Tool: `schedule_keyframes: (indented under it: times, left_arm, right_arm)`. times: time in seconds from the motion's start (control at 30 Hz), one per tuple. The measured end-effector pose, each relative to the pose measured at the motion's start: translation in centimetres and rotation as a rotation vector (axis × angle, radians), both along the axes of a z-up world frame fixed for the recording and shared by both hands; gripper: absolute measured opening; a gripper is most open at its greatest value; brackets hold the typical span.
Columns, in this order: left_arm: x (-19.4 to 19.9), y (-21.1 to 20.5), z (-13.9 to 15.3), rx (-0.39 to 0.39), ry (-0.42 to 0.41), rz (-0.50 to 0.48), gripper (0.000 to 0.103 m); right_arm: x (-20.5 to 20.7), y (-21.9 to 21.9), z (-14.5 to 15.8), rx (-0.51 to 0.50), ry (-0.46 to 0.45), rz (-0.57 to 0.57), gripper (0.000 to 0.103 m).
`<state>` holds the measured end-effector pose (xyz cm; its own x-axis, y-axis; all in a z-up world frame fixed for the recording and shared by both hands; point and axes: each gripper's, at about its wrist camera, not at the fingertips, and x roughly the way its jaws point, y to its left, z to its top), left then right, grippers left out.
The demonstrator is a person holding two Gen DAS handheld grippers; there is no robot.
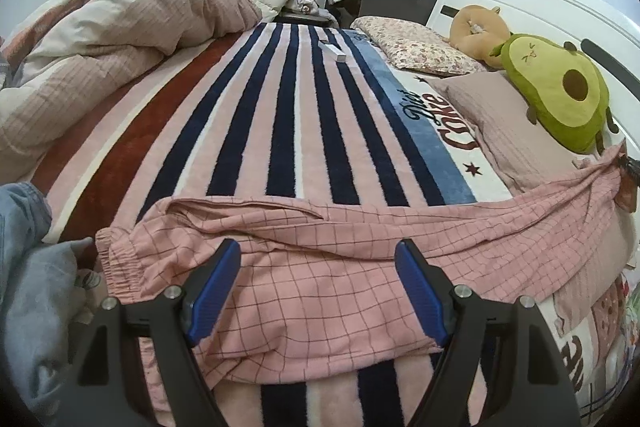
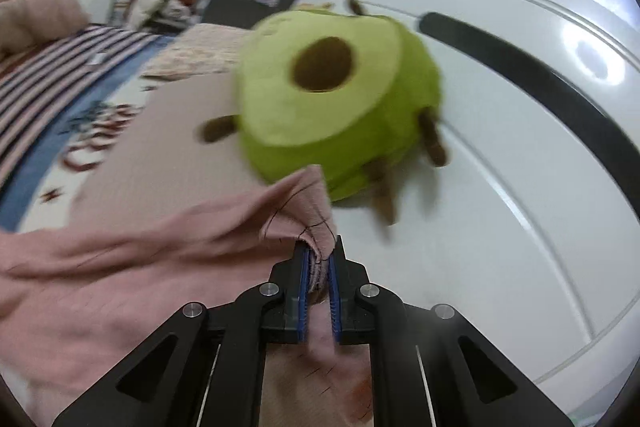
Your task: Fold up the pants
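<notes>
The pink checked pants [image 1: 320,267] lie across the near end of the striped blanket [image 1: 288,115] on the bed. The right tool [image 2: 319,259] pinches the leg hem beside the avocado plush [image 2: 340,99], apparently to carry it over; the left tool [image 1: 318,267] hovers wide open above the waist end, holding nothing.

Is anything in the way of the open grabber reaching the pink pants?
Nothing visible is. The left gripper hangs open right over the pink pants, with only bare fabric between its fingers. The right gripper already pinches the far end, close beside the avocado plush.
</notes>
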<state>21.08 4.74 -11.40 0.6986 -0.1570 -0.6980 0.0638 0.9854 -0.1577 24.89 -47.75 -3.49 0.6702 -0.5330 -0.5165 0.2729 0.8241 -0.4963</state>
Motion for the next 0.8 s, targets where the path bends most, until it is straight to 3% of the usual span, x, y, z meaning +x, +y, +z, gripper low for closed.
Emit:
schedule_keyframes:
  times: [0.03, 0.07, 0.13, 0.17, 0.3, 0.47, 0.63, 0.8]
  left_arm:
    - [0.0, 0.1, 0.0, 0.004, 0.001, 0.005, 0.076]
    - [-0.1, 0.4, 0.0, 0.008, 0.000, 0.014, 0.076]
    - [-0.6, 1.0, 0.2, 0.002, 0.001, 0.022, 0.076]
    - [-1.1, 1.5, 0.4, -0.005, 0.002, 0.028, 0.076]
    - [-3.6, 3.2, 1.0, -0.009, 0.005, 0.073, 0.083]
    - [-7.3, 5.1, 0.7, -0.057, 0.033, 0.122, 0.083]
    - [-10.0, 5.9, -1.6, -0.179, 0.099, 0.119, 0.083]
    - [-10.1, 5.7, -4.6, -0.326, 0.161, 0.131, 0.083]
  right_arm:
    - [0.4, -0.6, 0.0, 0.020, 0.011, -0.020, 0.016]
    - [0.8, -1.3, 0.2, 0.045, 0.015, -0.039, 0.035]
    - [0.7, -1.5, 0.5, 0.067, -0.026, -0.045, 0.057]
    - [0.2, -1.4, 0.6, 0.064, -0.036, -0.038, 0.059]
    - [-1.5, 0.8, 1.3, 0.109, -0.045, 0.034, 0.065]
    - [-3.5, 5.1, 2.1, 0.210, -0.046, 0.168, 0.070]
    - [-5.5, 9.5, 1.7, 0.317, -0.024, 0.296, 0.070]
    - [-6.6, 12.4, 0.3, 0.350, 0.005, 0.346, 0.070]
